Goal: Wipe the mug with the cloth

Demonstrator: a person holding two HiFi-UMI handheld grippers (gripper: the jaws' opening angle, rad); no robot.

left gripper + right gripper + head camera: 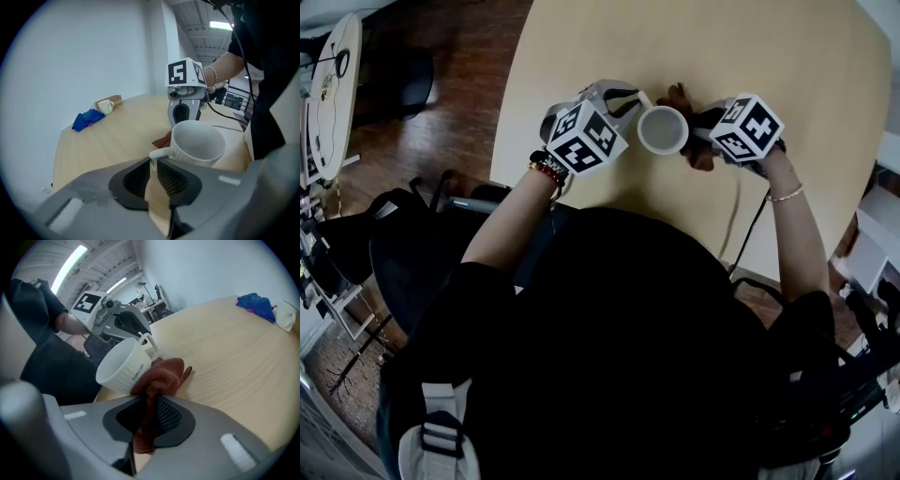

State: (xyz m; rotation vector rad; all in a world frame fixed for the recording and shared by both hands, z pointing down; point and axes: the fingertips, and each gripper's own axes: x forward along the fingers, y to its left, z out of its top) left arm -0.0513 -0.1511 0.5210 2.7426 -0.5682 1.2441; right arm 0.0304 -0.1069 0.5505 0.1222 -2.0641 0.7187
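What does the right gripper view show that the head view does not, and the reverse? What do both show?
Only the right gripper view: the right gripper shut on the rust-brown cloth, lettering on the white ribbed ceramic mug, a crumpled blue cloth far across the pale wooden table. Only the head view: the right gripper's black-and-white marker cube and the person's right forearm. Both: mug, brown cloth, table, left gripper on the mug's handle.

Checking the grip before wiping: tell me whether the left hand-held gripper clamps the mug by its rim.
No, the left hand-held gripper is shut on the handle of the mug, not on its rim.
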